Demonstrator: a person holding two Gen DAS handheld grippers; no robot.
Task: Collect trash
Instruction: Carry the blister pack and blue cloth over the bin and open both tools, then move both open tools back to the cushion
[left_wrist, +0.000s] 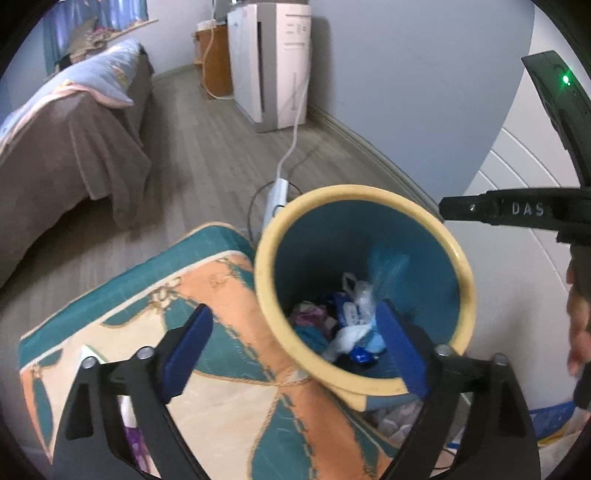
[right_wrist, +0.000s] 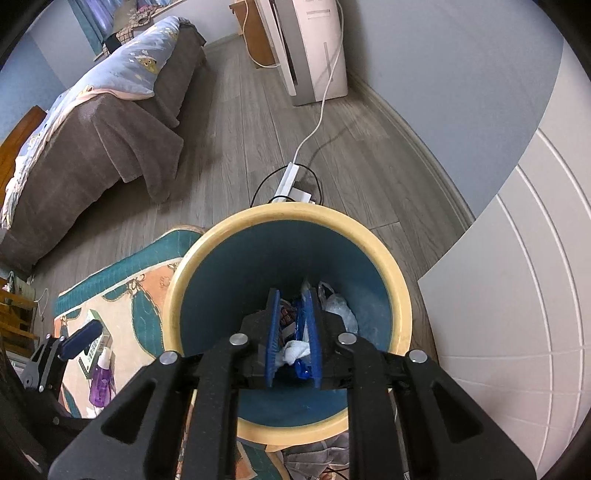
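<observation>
The trash bin (right_wrist: 288, 325), blue inside with a yellow rim, stands on the floor by a patterned rug (left_wrist: 229, 332), low in the middle of both views. It already holds trash (left_wrist: 354, 317): bags, wrappers and a white wad.

The right gripper (right_wrist: 293, 332) points down into the bin. Its blue fingers (right_wrist: 273, 332) sit near each other with a gap between them. Scraps show in the gap, but I cannot tell if the fingers pinch them or if the scraps just lie below.

The left gripper (left_wrist: 291, 354) hangs by the near rim with its fingers spread wide and nothing in them.

To do this step well, I think the right gripper should stay over the middle of the bin and let go cleanly, so nothing lands on the rug. A purple spray bottle (right_wrist: 100, 380) and a small box (right_wrist: 94, 350) lie on the rug at lower left.
</observation>
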